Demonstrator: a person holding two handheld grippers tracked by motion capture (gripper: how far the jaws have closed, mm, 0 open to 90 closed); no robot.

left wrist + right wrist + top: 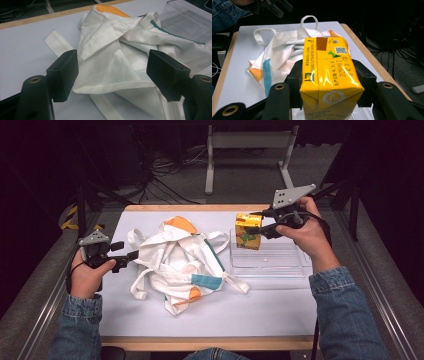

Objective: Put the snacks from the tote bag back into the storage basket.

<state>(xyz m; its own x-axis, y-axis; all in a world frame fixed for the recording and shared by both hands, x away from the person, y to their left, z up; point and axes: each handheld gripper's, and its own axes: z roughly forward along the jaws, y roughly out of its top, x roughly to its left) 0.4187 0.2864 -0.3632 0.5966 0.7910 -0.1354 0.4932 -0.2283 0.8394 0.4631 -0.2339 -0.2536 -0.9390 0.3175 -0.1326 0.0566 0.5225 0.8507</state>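
Carton: a yellow drink carton is held upright above the left end of the clear tray, well clear of the bag.
Right gripper: its fingers are clamped on the carton's two sides, as seen in the right gripper view.
Left gripper: its fingers are spread apart, with folds of the bag lying between them but not pinched.
Bag: a white tote is crumpled and flat on the surface, its mouth not opened up.
Done: the carton is judged to have been picked from the tray.
Left: the bag is yet to be gripped and opened, and the carton placed inside.
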